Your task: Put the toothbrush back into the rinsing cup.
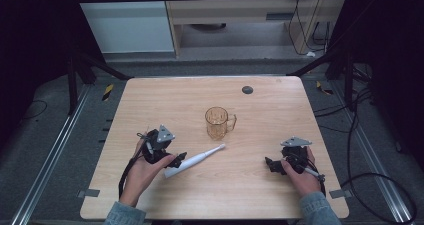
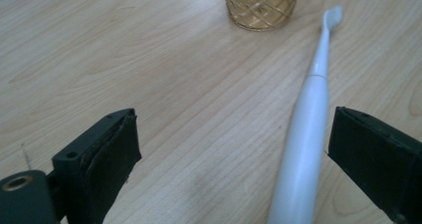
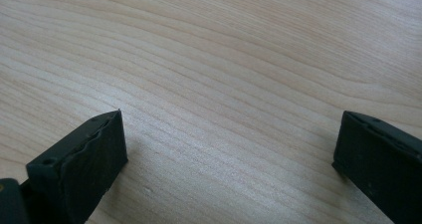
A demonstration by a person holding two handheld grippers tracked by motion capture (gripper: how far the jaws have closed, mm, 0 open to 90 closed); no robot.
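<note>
Two tongs rest low over a light wooden tabletop (image 1: 260,185), one in each of a person's hands; the left tongs (image 1: 176,160) sit at the near left, held by the left hand (image 1: 145,167), and their jaws stand wide apart; in the left gripper view a white electric toothbrush (image 2: 306,134) lies flat on the wood between those jaws, close to the right-hand one, though whether it touches that jaw I cannot tell; its brush head points away toward an amber glass mug (image 1: 218,123), which stands upright near the middle of the tabletop with its handle turned to the right; the brush head stops just short of the mug's base; the right tongs (image 1: 272,164) sit at the near right in the right hand (image 1: 300,172), well apart from the toothbrush and the mug; their jaws are also spread wide, with bare wood between them in the right gripper view; a small dark round disc (image 1: 247,90) lies near the far edge of the tabletop; denim sleeves (image 1: 125,215) cover both forearms at the near edge.
</note>
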